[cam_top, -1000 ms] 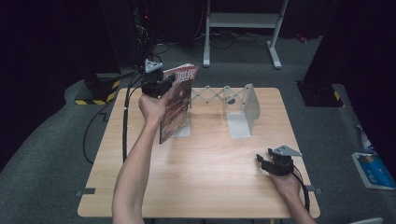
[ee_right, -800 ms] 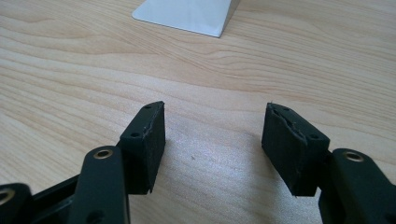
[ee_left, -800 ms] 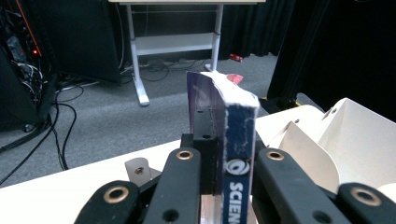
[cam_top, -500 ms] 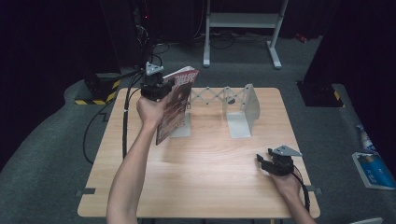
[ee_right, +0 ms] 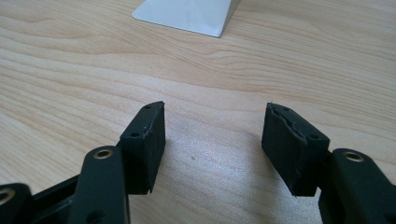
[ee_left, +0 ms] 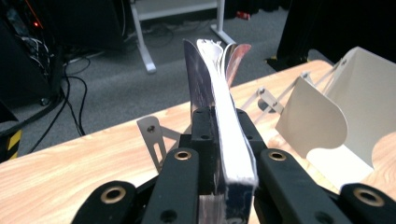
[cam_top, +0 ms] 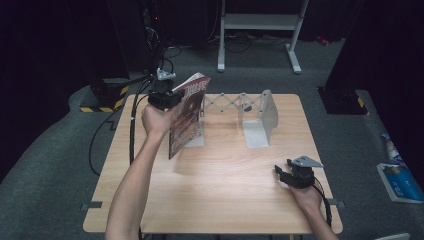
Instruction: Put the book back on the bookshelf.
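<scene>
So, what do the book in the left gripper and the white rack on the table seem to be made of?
The book looks like paper with a glossy printed cover: thin white page edges show between shiny covers that catch the light. The rack looks like sheet metal with a matt white or pale grey coat: thin bent end plates joined by a riveted scissor lattice. Painted plastic cannot be ruled out.

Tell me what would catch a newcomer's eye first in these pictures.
First comes the magazine, held upright above the table's far left part by the left gripper, whose jaws are shut on its edge beside the left end plate of the expandable metal book rack. Then the right gripper, which rests open and empty on the wooden table near its front right corner.
</scene>
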A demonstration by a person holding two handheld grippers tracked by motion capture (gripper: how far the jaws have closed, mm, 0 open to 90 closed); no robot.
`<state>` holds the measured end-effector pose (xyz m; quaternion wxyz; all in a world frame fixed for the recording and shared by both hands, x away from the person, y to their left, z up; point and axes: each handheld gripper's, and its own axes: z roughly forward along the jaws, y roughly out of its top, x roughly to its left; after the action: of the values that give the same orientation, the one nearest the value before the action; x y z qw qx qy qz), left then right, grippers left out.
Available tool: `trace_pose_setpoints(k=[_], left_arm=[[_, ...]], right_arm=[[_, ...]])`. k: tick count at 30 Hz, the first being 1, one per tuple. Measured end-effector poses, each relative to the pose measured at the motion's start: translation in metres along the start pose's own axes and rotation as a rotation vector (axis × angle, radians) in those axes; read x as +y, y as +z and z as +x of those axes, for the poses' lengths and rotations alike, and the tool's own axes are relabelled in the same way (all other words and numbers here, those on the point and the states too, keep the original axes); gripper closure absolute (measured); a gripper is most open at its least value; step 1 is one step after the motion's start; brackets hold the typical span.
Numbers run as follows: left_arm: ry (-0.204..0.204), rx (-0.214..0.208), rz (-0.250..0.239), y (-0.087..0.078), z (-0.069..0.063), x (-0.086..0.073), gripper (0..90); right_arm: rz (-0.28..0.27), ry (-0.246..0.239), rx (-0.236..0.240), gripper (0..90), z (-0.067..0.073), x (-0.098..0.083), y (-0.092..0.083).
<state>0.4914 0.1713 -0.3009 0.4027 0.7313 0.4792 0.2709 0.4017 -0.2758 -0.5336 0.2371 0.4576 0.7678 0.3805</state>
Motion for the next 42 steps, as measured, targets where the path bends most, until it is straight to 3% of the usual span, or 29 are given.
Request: trace_pose_setpoints(k=[9,19,34,42], left_arm=[[0.026,-0.012,0.088,-0.004,-0.001,-0.001,82.2],[0.003,-0.025,0.161,-0.008,0.001,0.000,82.5],[-0.024,-0.032,0.091,-0.015,0.004,0.000,83.8],[-0.013,-0.028,0.039,-0.015,0.002,0.001,83.9]], right_arm=[[0.001,-0.002,-0.001,39.9,0.000,0.000,0.000],[0.002,-0.002,-0.001,40.1,0.000,0.000,0.000],[0.001,-0.001,-0.001,40.1,0.000,0.000,0.000],[0.000,-0.002,-0.001,40.2,0.000,0.000,0.000]])
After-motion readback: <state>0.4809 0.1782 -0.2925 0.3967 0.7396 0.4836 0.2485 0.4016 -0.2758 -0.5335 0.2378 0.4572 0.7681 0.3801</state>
